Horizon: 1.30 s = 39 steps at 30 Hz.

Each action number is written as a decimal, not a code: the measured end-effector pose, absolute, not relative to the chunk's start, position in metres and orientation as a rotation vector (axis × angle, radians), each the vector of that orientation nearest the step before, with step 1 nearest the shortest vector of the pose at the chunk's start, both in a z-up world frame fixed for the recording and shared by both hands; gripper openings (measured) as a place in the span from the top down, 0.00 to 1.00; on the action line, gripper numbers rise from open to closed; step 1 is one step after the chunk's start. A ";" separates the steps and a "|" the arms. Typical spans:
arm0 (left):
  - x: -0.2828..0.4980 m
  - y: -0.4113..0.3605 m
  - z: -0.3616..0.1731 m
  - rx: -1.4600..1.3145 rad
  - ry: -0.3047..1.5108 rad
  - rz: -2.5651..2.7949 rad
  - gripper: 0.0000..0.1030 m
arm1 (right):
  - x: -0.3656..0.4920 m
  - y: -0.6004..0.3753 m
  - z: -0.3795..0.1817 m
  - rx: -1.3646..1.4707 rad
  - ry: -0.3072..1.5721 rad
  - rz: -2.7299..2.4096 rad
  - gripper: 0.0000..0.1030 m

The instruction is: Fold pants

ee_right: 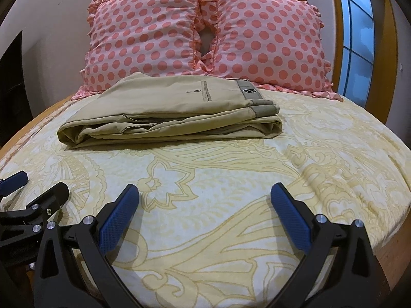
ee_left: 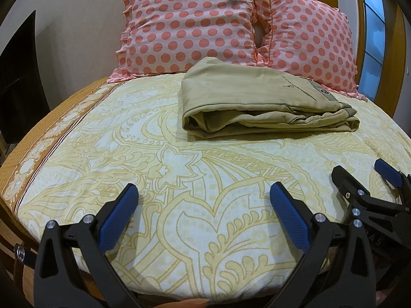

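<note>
From my left gripper (ee_left: 204,192) I see both blue-padded fingers spread wide apart with nothing between them, hanging over the near part of the bedsheet (ee_left: 159,159), a pale cream cloth with yellow floral scrollwork and a brown patterned border running off toward 9 o'clock. At about 1 o'clock from those fingers lie the pants (ee_left: 259,100), khaki and folded into a thick, layered rectangle, flat on the sheet and well apart from both tools. Their rolled fold faces 9 o'clock and the waistband end with its small dark badge points to 3 o'clock. Just behind them, at 12 o'clock, two pink polka-dot pillows (ee_left: 195,25) with ruffled edges lean side by side against the wall; the far edge of the pants reaches the pillows' lower ruffle, though I cannot tell whether they touch. At 3 o'clock in the left view my right gripper (ee_right: 204,192) shows beside the left one. Through its own camera its fingers are likewise spread wide and hold nothing, with the pants at roughly 11 o'clock. Further to 3 o'clock stands a wooden-framed window (ee_right: 357,38) with bluish panes.
</note>
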State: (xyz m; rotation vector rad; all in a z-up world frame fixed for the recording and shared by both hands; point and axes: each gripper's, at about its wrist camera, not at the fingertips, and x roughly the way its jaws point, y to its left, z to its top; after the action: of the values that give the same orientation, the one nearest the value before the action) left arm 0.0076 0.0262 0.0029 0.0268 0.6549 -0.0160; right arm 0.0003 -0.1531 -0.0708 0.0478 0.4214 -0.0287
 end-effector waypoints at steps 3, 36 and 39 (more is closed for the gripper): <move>0.008 0.027 0.003 0.028 0.654 -0.021 0.02 | 0.000 -0.153 -0.071 0.047 0.418 -0.028 0.01; 0.008 0.022 0.003 0.027 0.629 -0.012 0.02 | 0.000 -0.153 -0.071 0.048 0.414 -0.029 0.01; 0.008 0.022 0.003 0.027 0.629 -0.011 0.02 | 0.001 -0.153 -0.071 0.048 0.414 -0.029 0.01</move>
State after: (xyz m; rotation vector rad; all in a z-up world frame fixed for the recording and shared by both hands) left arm 0.0076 0.0217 0.0028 0.0273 0.6287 -0.0115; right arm 0.0007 -0.1529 -0.0711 0.0481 0.4141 -0.0294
